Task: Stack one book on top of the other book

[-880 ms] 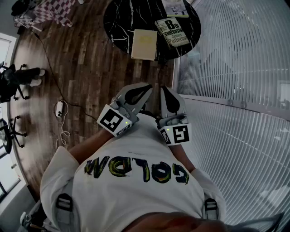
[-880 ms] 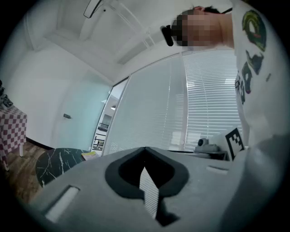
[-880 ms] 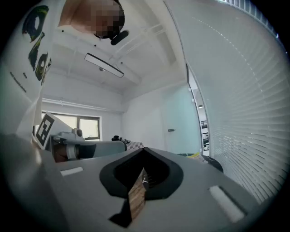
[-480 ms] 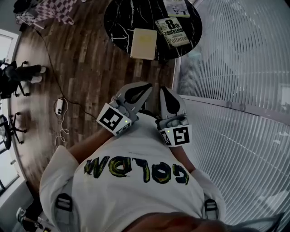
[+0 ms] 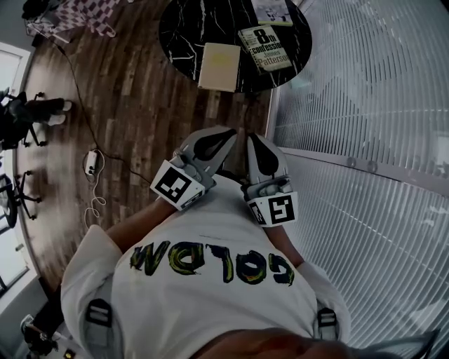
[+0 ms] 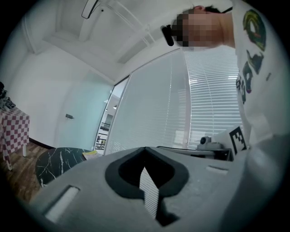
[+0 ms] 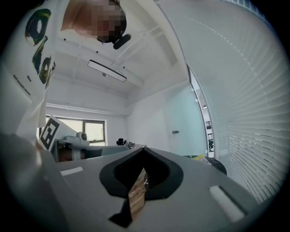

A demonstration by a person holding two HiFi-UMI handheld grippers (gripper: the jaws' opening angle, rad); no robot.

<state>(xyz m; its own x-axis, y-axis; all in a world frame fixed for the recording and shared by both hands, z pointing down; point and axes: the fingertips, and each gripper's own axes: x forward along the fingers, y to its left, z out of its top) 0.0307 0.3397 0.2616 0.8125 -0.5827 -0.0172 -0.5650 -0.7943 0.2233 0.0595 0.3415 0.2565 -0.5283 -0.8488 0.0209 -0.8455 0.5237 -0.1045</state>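
Two books lie apart on a round black marble table (image 5: 182, 31): a pale yellow book (image 5: 219, 66) at the near edge and a paperback with a large "8" (image 5: 265, 49) to its right. A third booklet (image 5: 271, 12) lies at the far edge. Both grippers are held level close to the person's chest, well short of the table. My left gripper (image 5: 230, 133) is shut and holds nothing. The right gripper (image 5: 252, 137) beside it is shut and empty too. In the left gripper view the table (image 6: 56, 162) and the yellow book (image 6: 90, 155) show low at the left.
A glass wall with white blinds (image 5: 365, 105) runs along the right. On the wooden floor at the left lie a power strip with its cable (image 5: 91, 166), and office chairs (image 5: 21, 123) stand there. A checkered cloth (image 5: 84, 17) covers a table at the far left.
The table and books have slid slightly up in the head view. Both grippers stay where they were, shut.
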